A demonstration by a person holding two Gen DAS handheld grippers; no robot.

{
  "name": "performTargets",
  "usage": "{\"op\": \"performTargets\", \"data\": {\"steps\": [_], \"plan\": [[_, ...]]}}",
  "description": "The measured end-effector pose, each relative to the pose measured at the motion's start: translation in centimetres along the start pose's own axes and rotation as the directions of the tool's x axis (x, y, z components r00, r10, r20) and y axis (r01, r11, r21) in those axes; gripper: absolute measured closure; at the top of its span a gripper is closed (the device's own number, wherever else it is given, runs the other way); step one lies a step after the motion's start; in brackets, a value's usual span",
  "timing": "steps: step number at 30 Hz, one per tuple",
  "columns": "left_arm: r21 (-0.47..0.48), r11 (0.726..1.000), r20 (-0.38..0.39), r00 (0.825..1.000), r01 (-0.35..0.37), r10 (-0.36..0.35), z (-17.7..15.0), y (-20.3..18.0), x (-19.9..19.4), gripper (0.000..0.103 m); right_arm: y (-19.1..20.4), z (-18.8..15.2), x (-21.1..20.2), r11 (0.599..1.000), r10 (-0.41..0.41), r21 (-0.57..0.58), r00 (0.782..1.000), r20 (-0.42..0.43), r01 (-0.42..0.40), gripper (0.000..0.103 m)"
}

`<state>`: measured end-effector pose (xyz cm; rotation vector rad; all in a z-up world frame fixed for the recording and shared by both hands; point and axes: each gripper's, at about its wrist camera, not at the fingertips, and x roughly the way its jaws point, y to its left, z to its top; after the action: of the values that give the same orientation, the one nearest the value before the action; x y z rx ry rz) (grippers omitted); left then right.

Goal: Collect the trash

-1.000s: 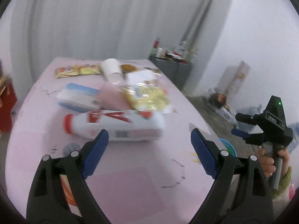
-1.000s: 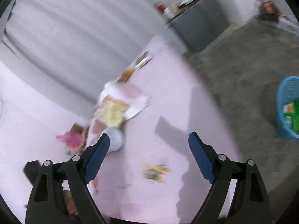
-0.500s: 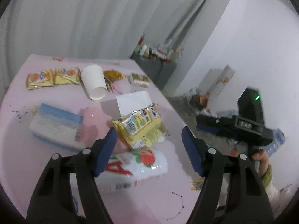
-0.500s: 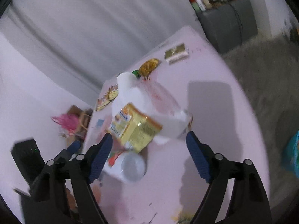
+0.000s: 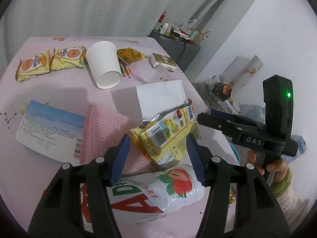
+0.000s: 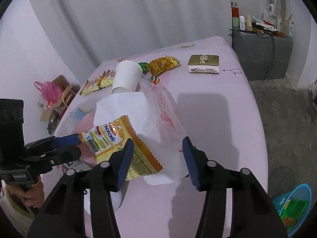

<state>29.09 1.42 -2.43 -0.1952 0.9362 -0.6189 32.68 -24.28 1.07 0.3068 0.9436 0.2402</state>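
**Two tools close in on a yellow snack wrapper**

Much of the pile is half hidden. The strawberry drink bottle lies on its side, its cap end behind the left tool's arms; from the right wrist only its pale base shows. A pink mesh cloth covers one end of the blue-and-white tissue pack, and a white paper sheet runs under the wrapper. The blue basket on the floor is cut off by the picture's edge.

The yellow snack wrapper sits on top of the pile near the middle of the pink bench. Its torn silver mouth is raised and points away from the left camera, and its long axis runs roughly along that tool's pointing line, slightly slanted.

The left tool slants down over the bench with its jaws on either side of the wrapper; they have just been closing, and gaps still show at both blue pads. The right tool also slants down, over the wrapper's serrated end and the paper; its jaws have just been closing too, and whether the left pad touches the wrapper cannot be told. A hand in a green-cuffed sleeve holds the right tool's grip.

Farther back lie a tipped white paper cup, two yellow snack packs and a gold box.
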Motion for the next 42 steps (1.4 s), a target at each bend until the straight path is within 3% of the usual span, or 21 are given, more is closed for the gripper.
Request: {"op": "performTargets", "data": {"steps": [8, 11, 16, 24, 33, 42], "plan": [[-0.007, 1.000, -0.018, 1.000, 0.001, -0.002, 0.1, 0.3, 0.6, 0.070, 0.0, 0.1, 0.5, 1.000, 0.002, -0.004, 1.000, 0.010, -0.002, 0.084], [-0.014, 1.000, -0.021, 1.000, 0.005, -0.006, 0.2, 0.4, 0.8, 0.078, 0.0, 0.0, 0.6, 1.000, 0.003, -0.005, 1.000, 0.013, -0.003, 0.088], [-0.018, 0.999, -0.012, 1.000, 0.027, -0.027, 0.2, 0.3, 0.6, 0.103, 0.1, 0.1, 0.4, 1.000, -0.010, -0.005, 0.999, 0.033, 0.011, 0.095], [-0.024, 0.997, 0.058, 0.995, 0.080, -0.078, 0.2, 0.2, -0.7, 0.103, -0.2, 0.4, -0.7, 0.999, -0.039, 0.015, 0.995, 0.087, 0.038, 0.099], [-0.010, 0.989, 0.168, 0.976, 0.145, -0.141, 0.8, -0.8, -3.5, 0.103, -1.5, 1.3, -3.4, 0.996, -0.058, 0.081, 0.982, 0.178, 0.044, 0.099], [0.017, 0.987, 0.229, 0.961, 0.157, -0.156, 1.0, -2.2, -6.4, 0.103, -2.3, 1.1, -7.3, 0.993, -0.077, 0.108, 0.967, 0.244, 0.051, 0.100]]}}
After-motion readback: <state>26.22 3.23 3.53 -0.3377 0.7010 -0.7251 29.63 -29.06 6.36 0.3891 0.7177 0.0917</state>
